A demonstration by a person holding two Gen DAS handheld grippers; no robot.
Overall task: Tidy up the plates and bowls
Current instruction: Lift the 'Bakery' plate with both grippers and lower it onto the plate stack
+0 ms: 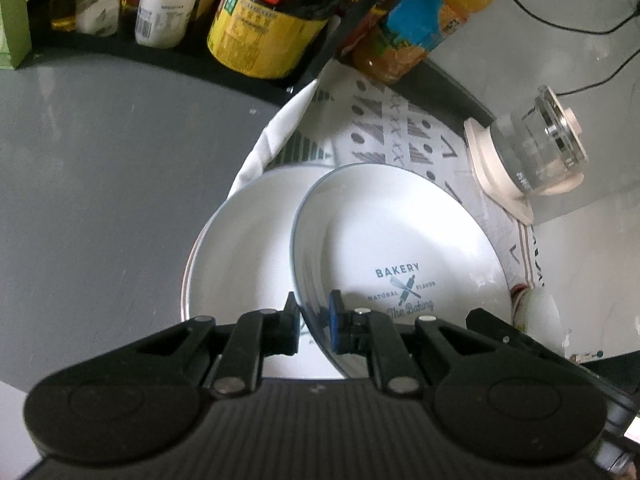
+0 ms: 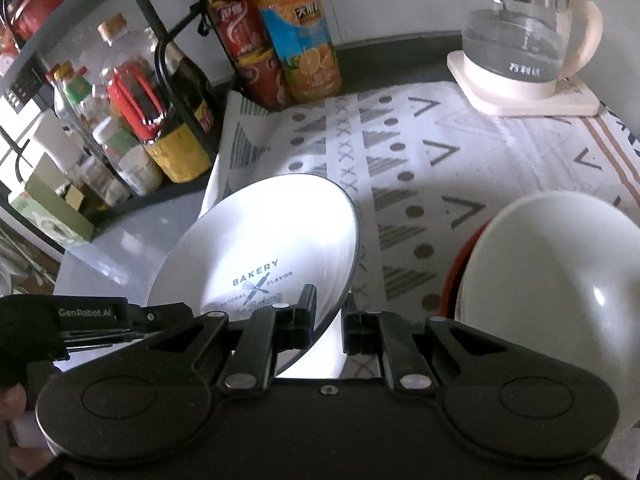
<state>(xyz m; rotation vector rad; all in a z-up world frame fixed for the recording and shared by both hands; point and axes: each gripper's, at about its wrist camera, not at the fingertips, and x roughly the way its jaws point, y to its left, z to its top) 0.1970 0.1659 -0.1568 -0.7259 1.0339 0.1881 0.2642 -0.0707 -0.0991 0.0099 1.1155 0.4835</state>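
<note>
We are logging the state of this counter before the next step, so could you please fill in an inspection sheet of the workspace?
Surface: grey counter, partly covered by a patterned cloth.
Job's things: printed plate held tilted over a plain white plate; white bowl stacked in a red-rimmed one on the cloth.
Clutter: bottles and jars in a black rack; orange drink bottle; glass kettle on its base.
Grippers: left gripper and right gripper each shut on the printed plate's rim, on opposite sides.
Cables: black cable along the wall behind the kettle.
Surroundings: pale wall; otherwise nothing seen.
</note>
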